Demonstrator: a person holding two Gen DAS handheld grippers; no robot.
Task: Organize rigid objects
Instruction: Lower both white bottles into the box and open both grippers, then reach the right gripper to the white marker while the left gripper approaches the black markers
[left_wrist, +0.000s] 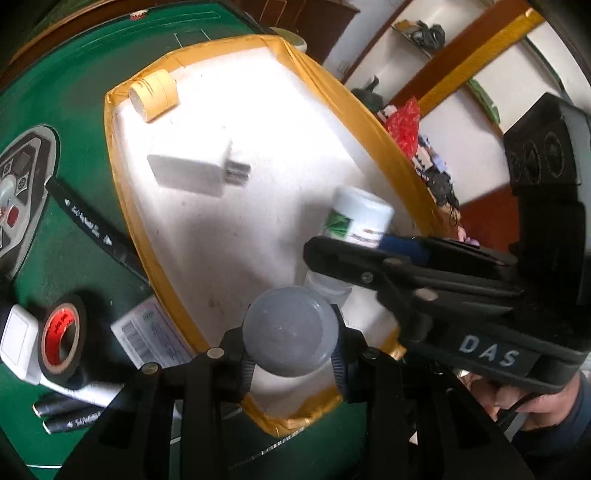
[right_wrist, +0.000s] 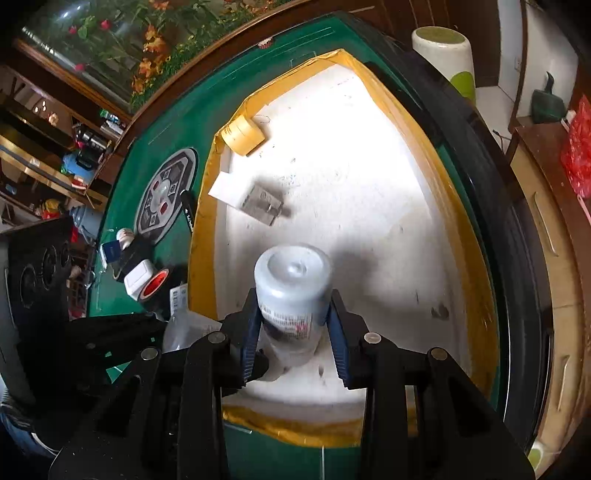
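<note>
Over the white foam tray with yellow taped rim (left_wrist: 122, 206), each hand-held gripper clamped something: left hand-held gripper (left_wrist: 291, 354) a translucent grey-lidded plastic jar (left_wrist: 290, 328), right hand-held gripper (right_wrist: 293, 332) a white labelled plastic bottle (right_wrist: 291, 291); they could've bumped, being so close together.

Home, mahjong table (right_wrist: 162, 122), cluttered shelves (right_wrist: 55, 155)

White letters "DAS" on the black body of the right hand-held gripper (left_wrist: 343, 254), barcode on a white label (left_wrist: 155, 338) on the counter, print on pens and bottles too blurred to read
</note>
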